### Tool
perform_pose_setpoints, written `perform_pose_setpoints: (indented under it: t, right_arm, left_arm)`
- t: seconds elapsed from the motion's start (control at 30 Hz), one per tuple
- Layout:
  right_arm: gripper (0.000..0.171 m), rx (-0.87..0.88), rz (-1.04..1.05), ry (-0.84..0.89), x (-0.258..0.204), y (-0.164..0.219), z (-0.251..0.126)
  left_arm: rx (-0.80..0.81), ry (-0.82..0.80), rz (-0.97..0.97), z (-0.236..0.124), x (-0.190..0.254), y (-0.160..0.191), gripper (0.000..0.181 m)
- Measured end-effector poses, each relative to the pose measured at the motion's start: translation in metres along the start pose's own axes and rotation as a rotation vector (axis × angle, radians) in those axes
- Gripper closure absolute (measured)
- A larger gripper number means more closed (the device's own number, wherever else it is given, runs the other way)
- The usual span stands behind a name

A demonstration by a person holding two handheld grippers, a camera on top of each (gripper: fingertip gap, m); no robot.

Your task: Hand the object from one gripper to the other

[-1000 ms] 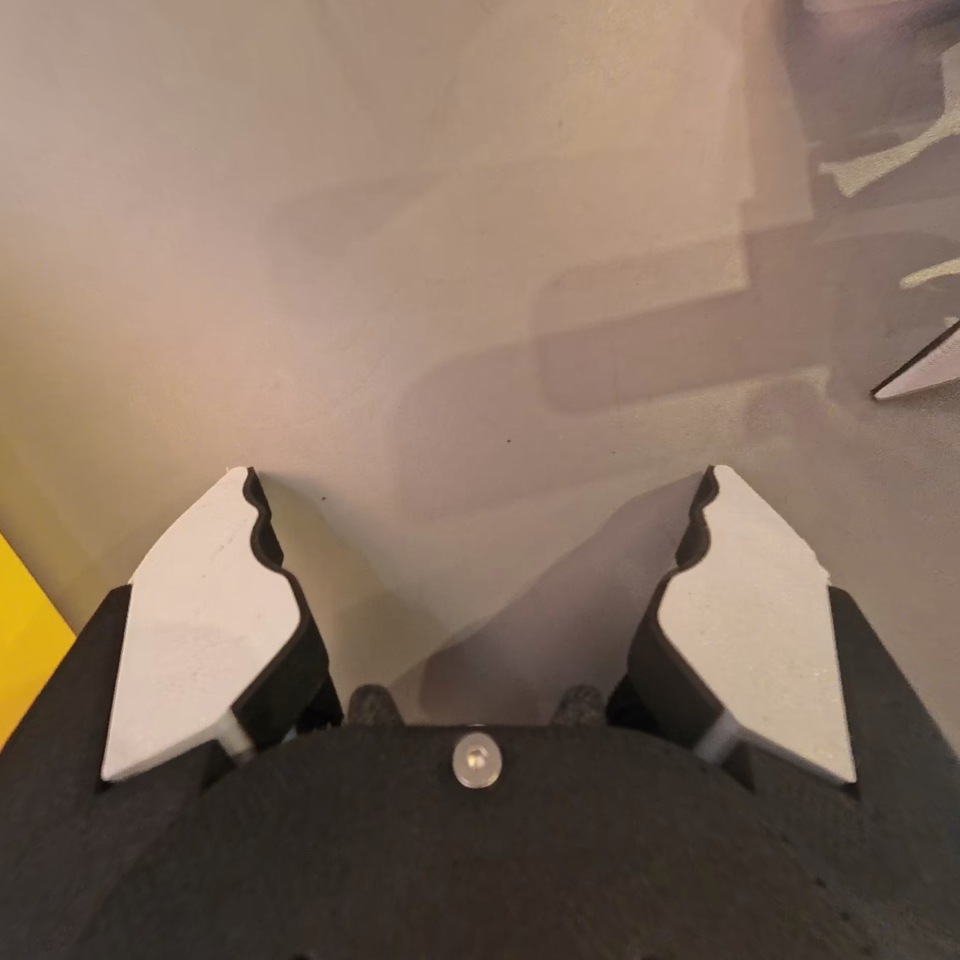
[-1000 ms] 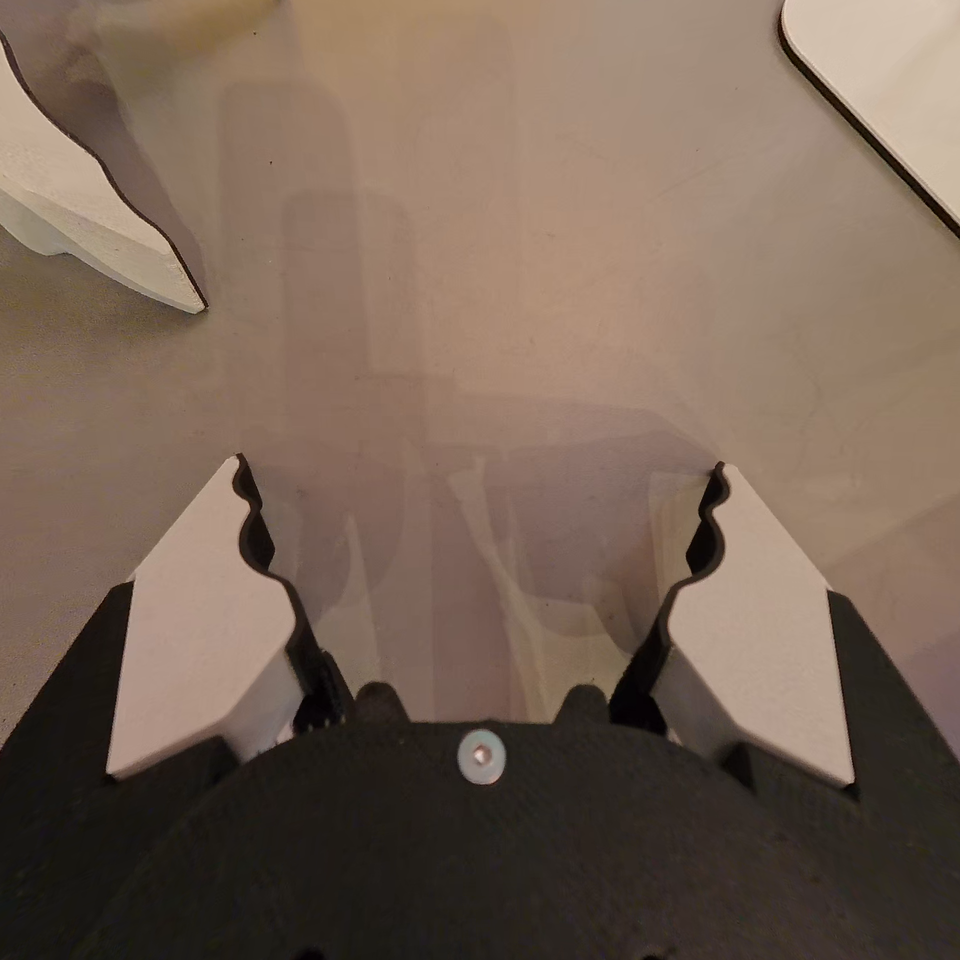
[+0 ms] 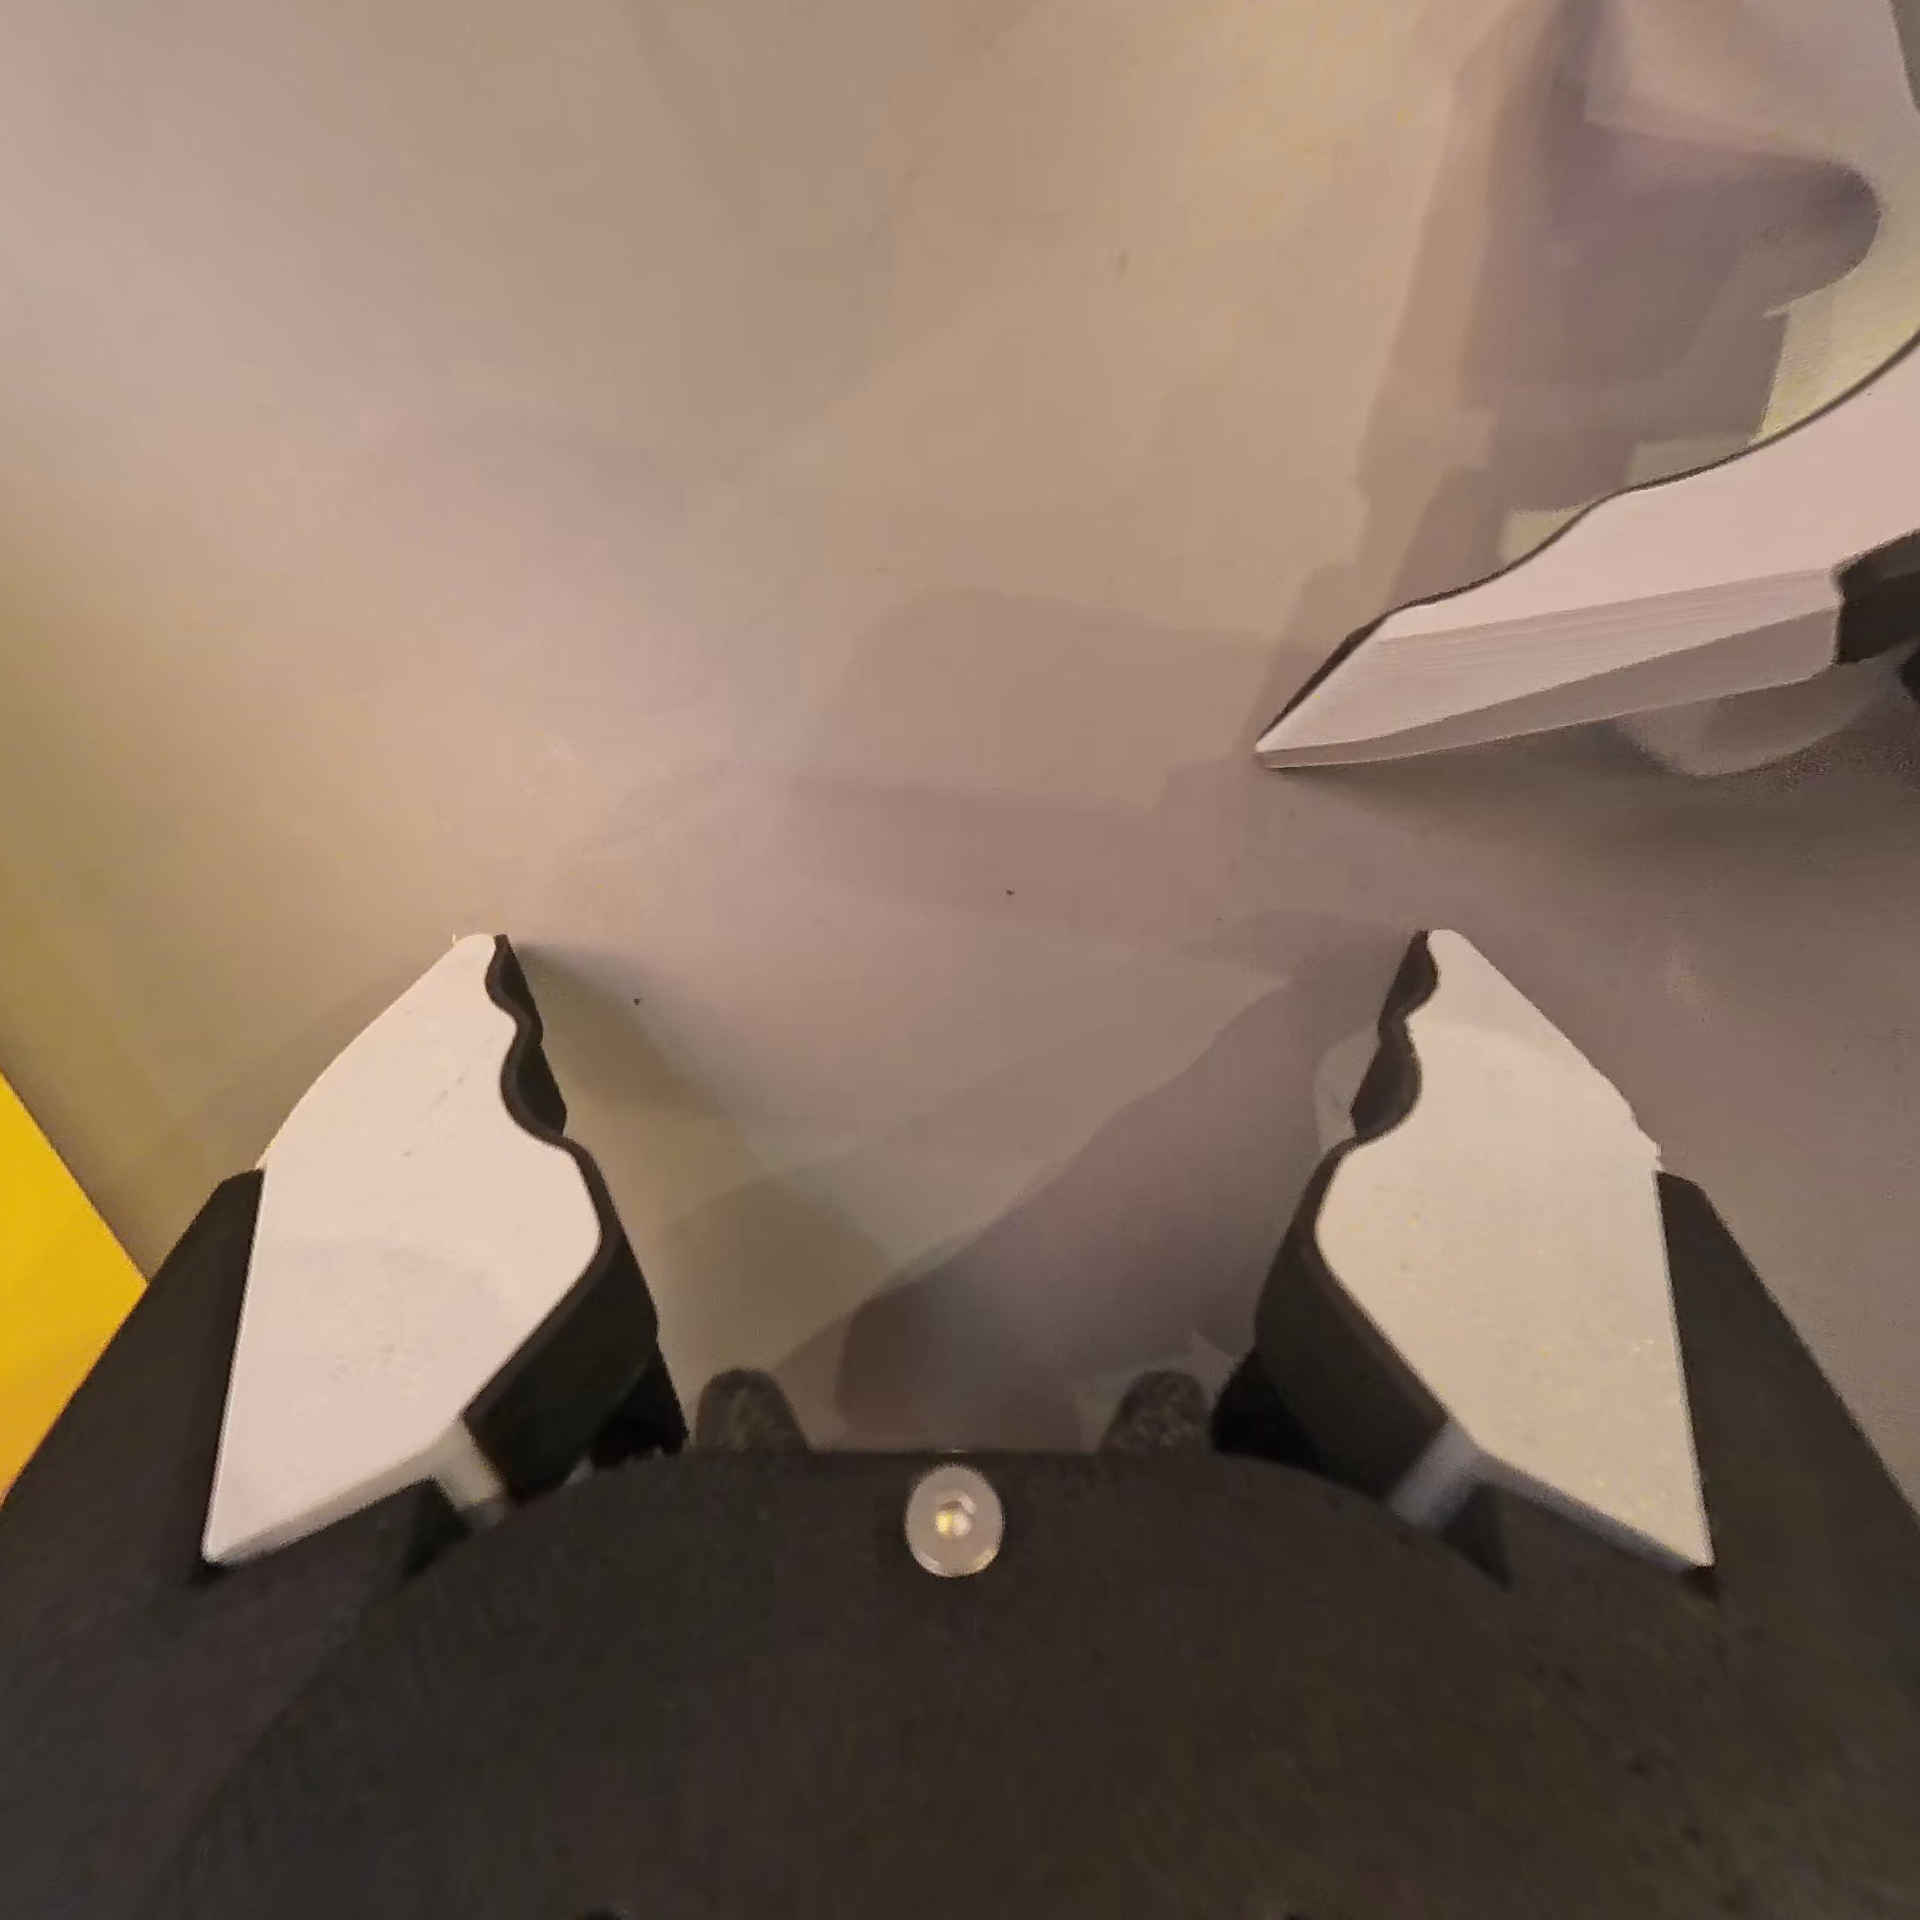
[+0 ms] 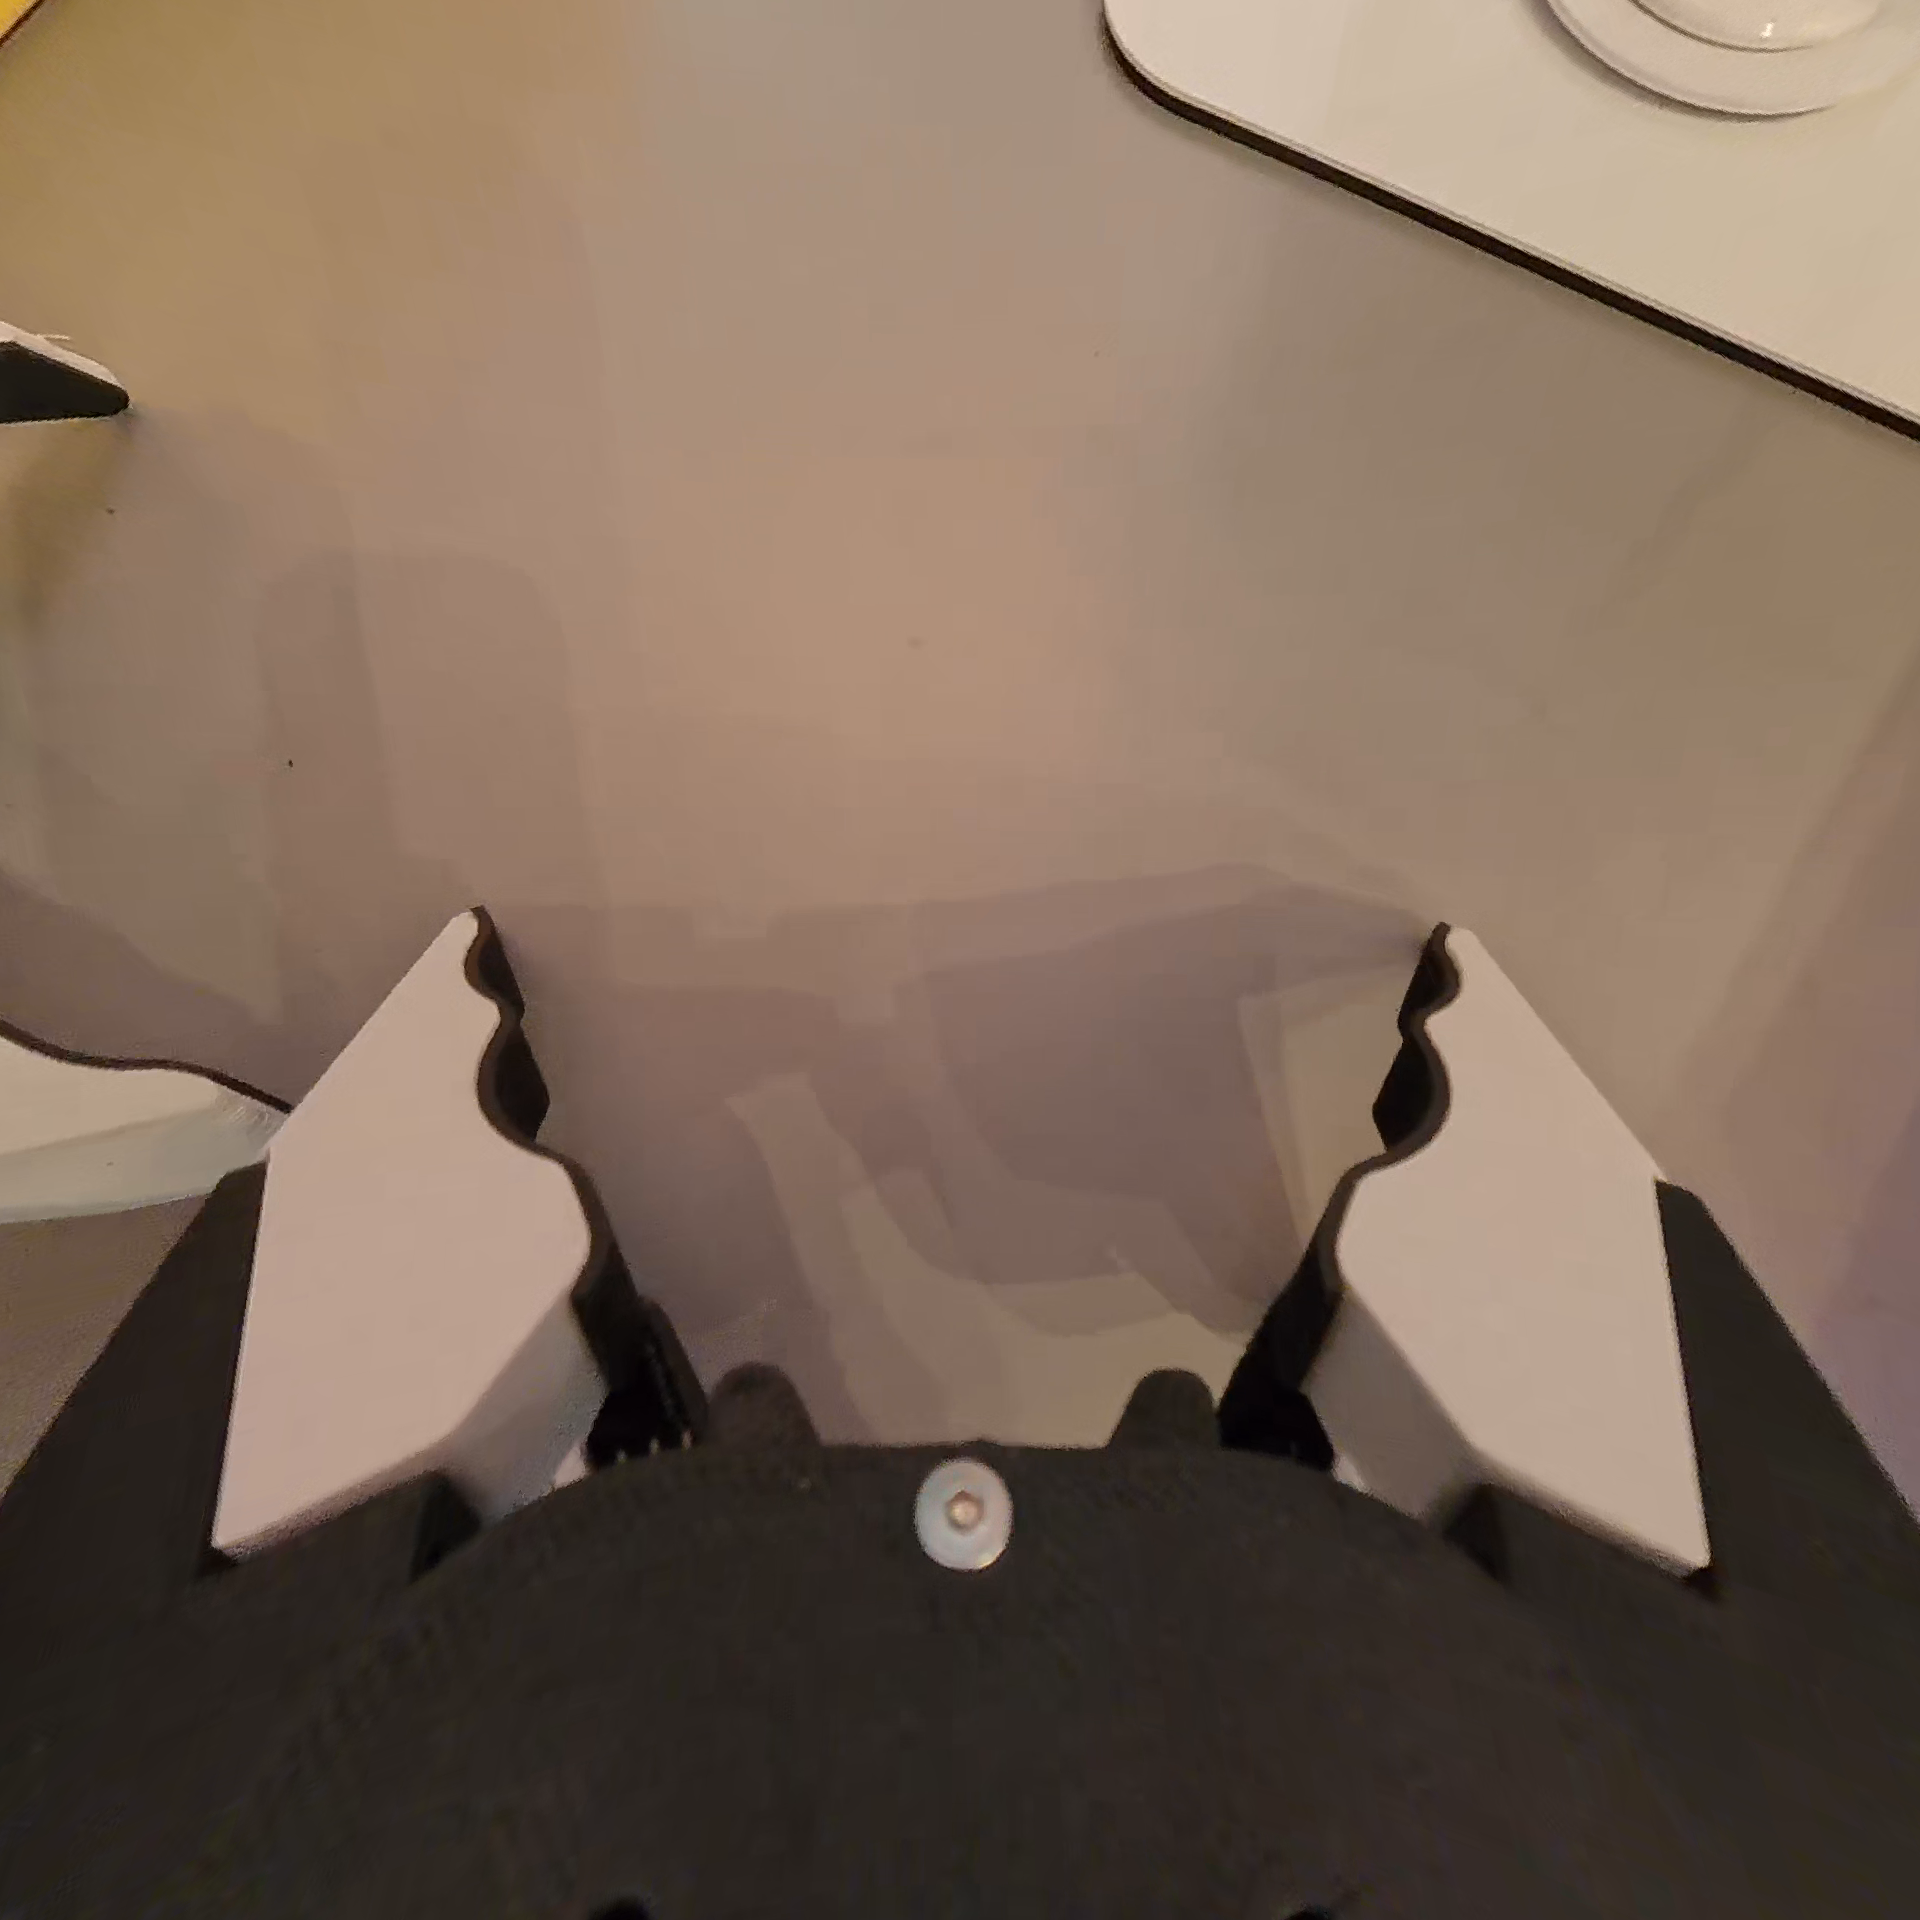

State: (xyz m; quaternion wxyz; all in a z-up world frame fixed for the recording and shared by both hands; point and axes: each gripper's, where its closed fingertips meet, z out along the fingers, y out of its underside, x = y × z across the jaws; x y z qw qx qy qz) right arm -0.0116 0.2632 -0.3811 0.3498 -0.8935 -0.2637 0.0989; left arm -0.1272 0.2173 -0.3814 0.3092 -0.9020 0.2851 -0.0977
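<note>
My left gripper (image 3: 961, 940) and right gripper (image 4: 961, 925) both hang over the bare grey table (image 4: 935, 520) with fingers spread wide and nothing between them, and I cannot see the object, only a white mat (image 4: 1507, 177) at the far right corner.
</note>
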Motion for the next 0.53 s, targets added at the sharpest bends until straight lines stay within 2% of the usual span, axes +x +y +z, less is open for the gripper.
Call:
perform_pose_setpoints:
  t: [0.53]
  right_arm:
    - [0.012,0.000,0.055,0.054,0.0014,-0.0039,0.0032]
  left_arm:
    - [0.008,0.004,0.006,0.0013,0.0004,-0.0020,0.035]
